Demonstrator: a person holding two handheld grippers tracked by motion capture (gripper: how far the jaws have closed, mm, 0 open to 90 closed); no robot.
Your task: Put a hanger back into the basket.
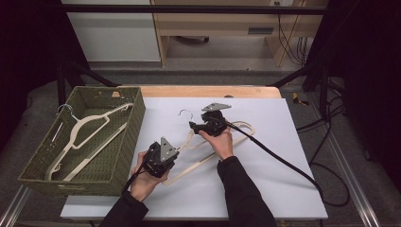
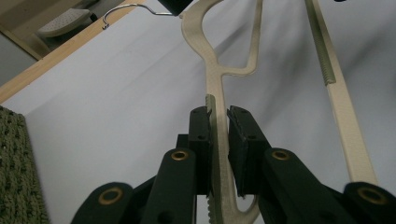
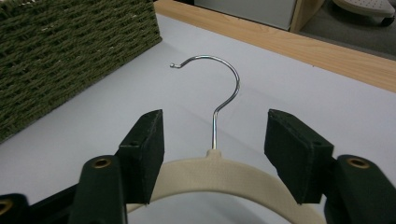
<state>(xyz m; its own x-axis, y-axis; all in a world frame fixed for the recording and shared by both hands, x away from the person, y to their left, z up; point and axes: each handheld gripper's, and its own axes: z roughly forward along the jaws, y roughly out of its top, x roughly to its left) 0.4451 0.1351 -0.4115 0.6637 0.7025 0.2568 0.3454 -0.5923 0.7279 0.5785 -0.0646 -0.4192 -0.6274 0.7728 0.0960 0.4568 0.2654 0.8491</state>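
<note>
**Two grippers meet on one hanger at the white board**

From the high view, we see one cream hanger (image 1: 208, 151) lying on the white board (image 1: 283, 179), with bare board open to its right and toward the near edge. A second cream hanger (image 1: 85, 137) lies in the green woven basket (image 1: 127, 156), whose wall stands just left of our left gripper (image 1: 158, 161) and hems it in there. Our right gripper (image 1: 201, 126) sits at the hanger's neck, its cable (image 1: 283, 163) trailing off right.

In the left gripper view, we find the jaws clamped on the hanger's thin arm, the pads (image 2: 198, 140) pressing both sides; the wooden table edge (image 2: 56, 60) runs at upper left.

In the right gripper view, our jaws stand apart astride the hanger's shoulder, not touching it, the wire hook (image 3: 224, 88) rising between them. The basket fills the upper left corner, well apart.
</note>
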